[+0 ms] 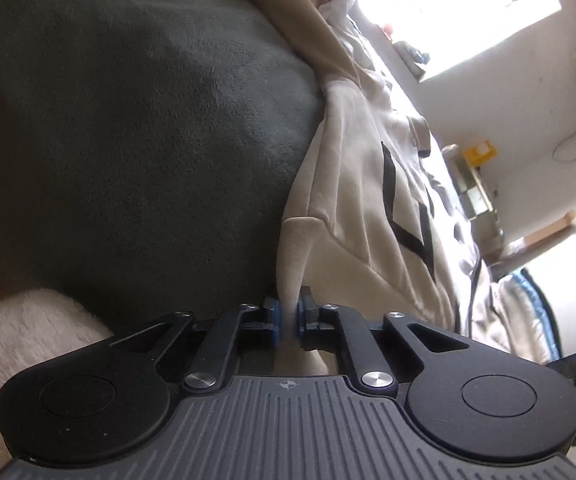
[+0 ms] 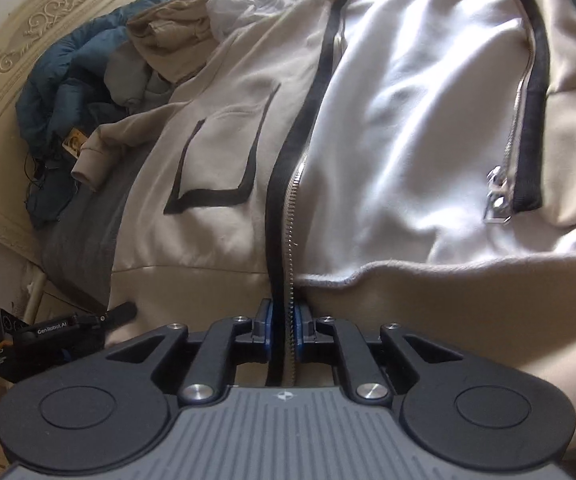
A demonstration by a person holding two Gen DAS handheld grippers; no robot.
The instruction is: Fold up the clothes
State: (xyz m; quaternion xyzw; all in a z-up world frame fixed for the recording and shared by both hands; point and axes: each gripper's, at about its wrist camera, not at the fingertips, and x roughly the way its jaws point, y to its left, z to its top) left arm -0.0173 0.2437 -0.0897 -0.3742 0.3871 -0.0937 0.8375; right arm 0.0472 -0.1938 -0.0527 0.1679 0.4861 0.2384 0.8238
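Observation:
A cream zip-up jacket with black trim and a white lining lies open on the bed; it also shows in the left wrist view. My right gripper is shut on the jacket's zipper edge at the bottom hem. My left gripper is shut on a pinched fold of the jacket's hem corner, beside a dark grey blanket. The left gripper's body also shows at the lower left of the right wrist view.
A blue quilt and a tan garment are bunched against the carved cream headboard. A white fluffy cloth lies at the lower left. A bright window and shelves with clutter stand beyond the bed.

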